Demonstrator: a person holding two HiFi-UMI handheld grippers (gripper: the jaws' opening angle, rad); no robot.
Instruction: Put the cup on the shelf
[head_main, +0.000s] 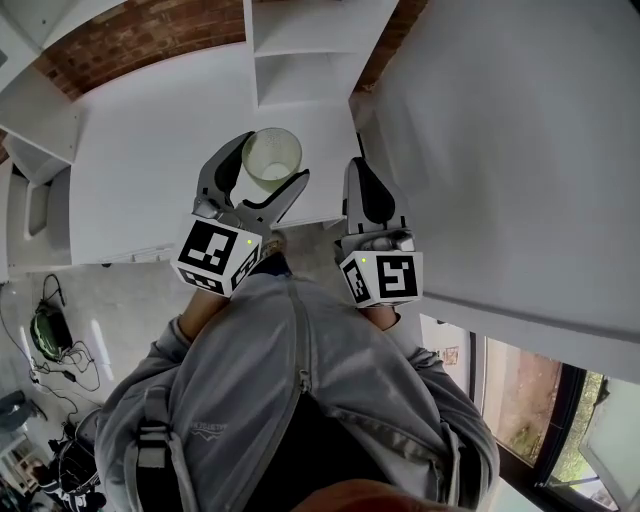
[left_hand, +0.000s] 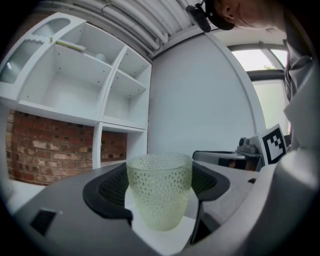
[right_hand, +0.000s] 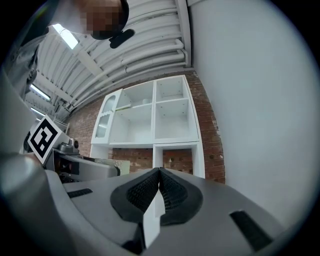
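Note:
A pale green dimpled glass cup (head_main: 271, 158) stands upright between the jaws of my left gripper (head_main: 268, 164), which is shut on it. In the left gripper view the cup (left_hand: 160, 190) fills the gap and both dark pads (left_hand: 112, 187) touch its sides. My right gripper (head_main: 357, 165) hovers just right of the cup, shut with nothing in it; its ribbed pads (right_hand: 172, 190) meet at the tips. The white shelf unit (head_main: 300, 50) lies straight ahead, its open compartments (left_hand: 75, 85) showing above and left of the cup. The same shelf (right_hand: 155, 117) stands against a brick wall.
A white tabletop (head_main: 150, 150) spreads below and left of the grippers. A plain white wall (head_main: 520, 150) runs along the right side. Brick (head_main: 130, 40) shows behind the shelf. Cables and gear (head_main: 45, 335) lie on the floor at the lower left.

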